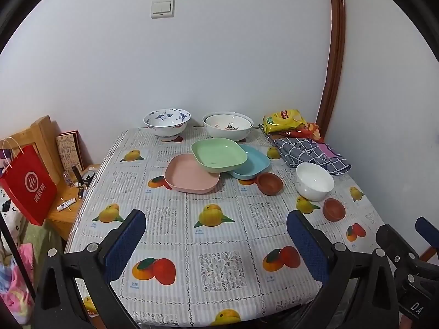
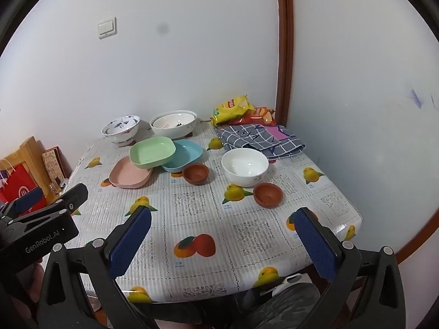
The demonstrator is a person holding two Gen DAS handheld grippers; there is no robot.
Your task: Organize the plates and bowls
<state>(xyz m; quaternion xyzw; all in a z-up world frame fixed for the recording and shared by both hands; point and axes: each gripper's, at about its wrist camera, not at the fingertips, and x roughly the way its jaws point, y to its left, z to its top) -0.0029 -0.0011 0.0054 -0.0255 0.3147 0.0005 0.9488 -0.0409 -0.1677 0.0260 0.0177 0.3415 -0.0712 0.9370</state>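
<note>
A green square plate point(image 1: 218, 155) point(image 2: 152, 152) leans across a pink plate point(image 1: 189, 178) point(image 2: 129, 176) and a blue plate point(image 1: 251, 164) point(image 2: 183, 155) mid-table. Two small brown bowls point(image 1: 270, 183) point(image 1: 334, 209) point(image 2: 195, 173) point(image 2: 267, 194) flank a plain white bowl point(image 1: 314, 181) point(image 2: 244, 166). Against the wall stand a blue-patterned bowl point(image 1: 166, 122) point(image 2: 121, 129) and a wide white bowl point(image 1: 228, 126) point(image 2: 173, 124). My left gripper point(image 1: 216, 226) and right gripper point(image 2: 223, 219) hover open over the table's near part, holding nothing.
Snack bags point(image 1: 286, 120) point(image 2: 236, 108) and a folded checked cloth point(image 1: 310, 153) point(image 2: 258, 138) fill the far right corner. A wooden side table point(image 1: 68, 208) with a red paper bag point(image 1: 28, 186) and small items stands left. A wall point(image 2: 370, 109) runs along the table's right edge.
</note>
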